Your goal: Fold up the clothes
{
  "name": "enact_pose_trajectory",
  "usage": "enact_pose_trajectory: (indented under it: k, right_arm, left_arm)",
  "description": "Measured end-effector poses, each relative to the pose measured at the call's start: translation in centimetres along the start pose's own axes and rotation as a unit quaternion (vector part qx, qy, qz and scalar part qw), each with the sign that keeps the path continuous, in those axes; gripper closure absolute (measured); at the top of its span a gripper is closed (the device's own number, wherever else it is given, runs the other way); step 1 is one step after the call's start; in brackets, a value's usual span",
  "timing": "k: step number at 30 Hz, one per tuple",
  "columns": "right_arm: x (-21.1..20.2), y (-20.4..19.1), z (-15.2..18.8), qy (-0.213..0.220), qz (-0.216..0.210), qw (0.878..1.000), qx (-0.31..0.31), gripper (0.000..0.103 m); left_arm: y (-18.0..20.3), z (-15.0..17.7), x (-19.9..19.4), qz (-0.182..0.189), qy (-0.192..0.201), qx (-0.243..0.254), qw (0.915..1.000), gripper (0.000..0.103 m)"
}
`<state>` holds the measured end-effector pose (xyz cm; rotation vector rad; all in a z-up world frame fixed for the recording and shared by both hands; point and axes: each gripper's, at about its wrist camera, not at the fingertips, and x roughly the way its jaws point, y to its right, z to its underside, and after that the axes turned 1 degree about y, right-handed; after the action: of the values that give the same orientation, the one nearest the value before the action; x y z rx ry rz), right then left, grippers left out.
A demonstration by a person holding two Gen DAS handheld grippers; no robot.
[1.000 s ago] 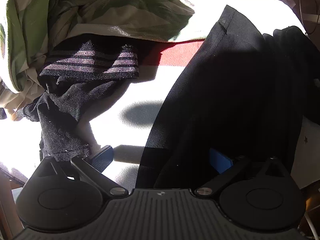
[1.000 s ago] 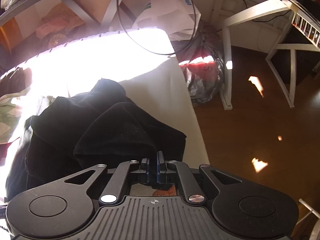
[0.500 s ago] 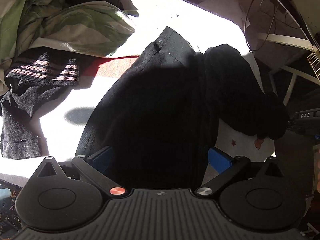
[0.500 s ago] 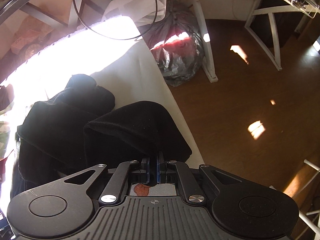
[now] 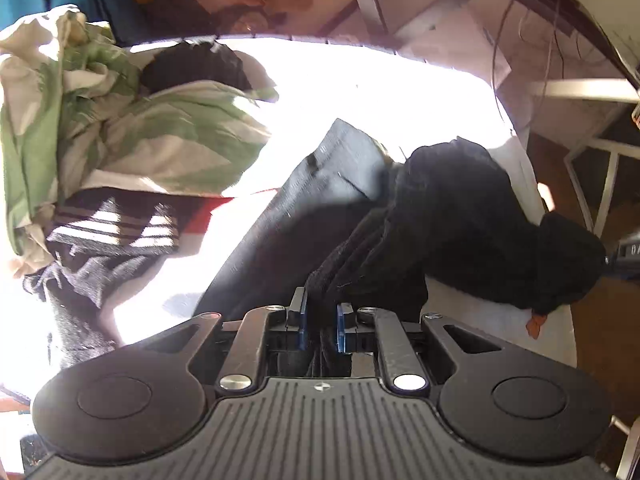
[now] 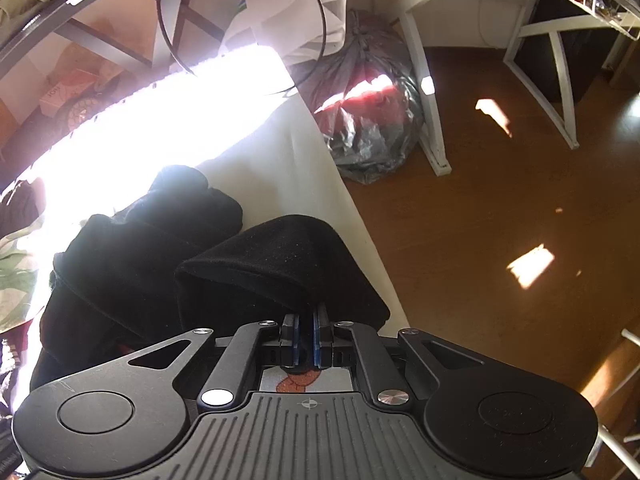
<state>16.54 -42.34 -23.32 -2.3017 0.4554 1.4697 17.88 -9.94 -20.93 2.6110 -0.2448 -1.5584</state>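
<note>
Right hand-held gripper [image 6: 306,338] pinching black garment [image 6: 280,264], white tabletop [image 6: 280,160]

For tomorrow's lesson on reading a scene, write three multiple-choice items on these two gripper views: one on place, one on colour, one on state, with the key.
1. Where does the green-and-white cloth lie relative to the black garment in the left wrist view?
A. to its left
B. to its right
C. under it

2. What colour are the pads inside the gripper fingers?
A. red
B. blue
C. yellow

3. What is between the fingers of the right gripper?
A. nothing
B. a cable
C. black fabric

Key:
1 A: the green-and-white cloth is heaped on the left, the black garment at centre and right.
2 B: the pads show blue.
3 C: the right gripper is shut on a fold of the black garment; the left gripper is closing on a bunch of it too.
</note>
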Motion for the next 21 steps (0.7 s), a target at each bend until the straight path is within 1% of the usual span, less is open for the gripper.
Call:
enact_pose_trajectory:
  k: [2, 4, 5, 6, 9, 10, 12, 13, 14, 17, 19, 20, 21]
  right_arm:
    - [-1.5, -0.1, -0.4, 0.023, -0.013, 1.000, 0.000, 0.098]
    - [-2.4, -0.5, -0.6, 0.041, -0.011, 0.999, -0.016, 0.098]
    - [-2.4, -0.7, -0.6, 0.041, -0.005, 0.999, -0.027, 0.097]
    - [-2.0, -0.9, -0.5, 0.030, 0.005, 0.999, -0.039, 0.095]
    - [-0.6, -1.2, 0.2, -0.027, 0.029, 0.998, -0.046, 0.089]
    - [-0.3, -1.2, 0.5, -0.040, 0.035, 0.998, -0.046, 0.086]
    - [-0.4, -2.0, 1.3, -0.035, 0.040, 0.997, -0.059, 0.073]
    - [-0.5, -2.5, 1.6, -0.029, 0.041, 0.996, -0.071, 0.070]
    - [-0.7, -3.0, 1.9, -0.022, 0.041, 0.995, -0.083, 0.068]
    - [-1.0, -5.0, 2.3, -0.003, 0.024, 0.992, -0.127, 0.063]
    - [-0.9, -6.5, 2.3, 0.004, -0.002, 0.987, -0.159, 0.059]
    - [-0.7, -7.3, 2.3, 0.006, -0.013, 0.985, -0.173, 0.056]
    - [-0.2, -8.1, 2.1, 0.007, -0.021, 0.982, -0.189, 0.054]
  left_arm:
    - [-2.1, -1.8, -2.5, -0.021, 0.045, -0.038, 0.9980, 0.089]
    - [-3.9, -4.0, -3.0, -0.048, 0.082, -0.075, 0.9926, 0.089]
    - [-4.9, -4.5, -3.6, -0.056, 0.090, -0.089, 0.9904, 0.089]
    - [-5.5, -4.8, -3.7, -0.061, 0.092, -0.094, 0.9894, 0.089]
    - [-6.6, -4.8, -3.8, -0.079, 0.086, -0.085, 0.9895, 0.089]
    - [-6.8, -4.5, -3.9, -0.077, 0.082, -0.088, 0.9898, 0.089]
    - [-7.0, -3.7, -4.6, -0.075, 0.077, -0.092, 0.9900, 0.089]
    - [-7.0, -3.3, -5.1, -0.074, 0.075, -0.093, 0.9900, 0.089]
    - [-7.0, -2.9, -5.5, -0.074, 0.073, -0.095, 0.9900, 0.089]
    - [-7.1, -1.8, -6.3, -0.075, 0.064, -0.094, 0.9906, 0.089]
    - [-7.2, -1.4, -6.2, -0.083, 0.055, -0.085, 0.9914, 0.089]
    - [-7.2, -1.3, -5.9, -0.090, 0.046, -0.076, 0.9919, 0.087]
    - [-7.2, -1.4, -5.4, -0.100, 0.031, -0.062, 0.9926, 0.083]
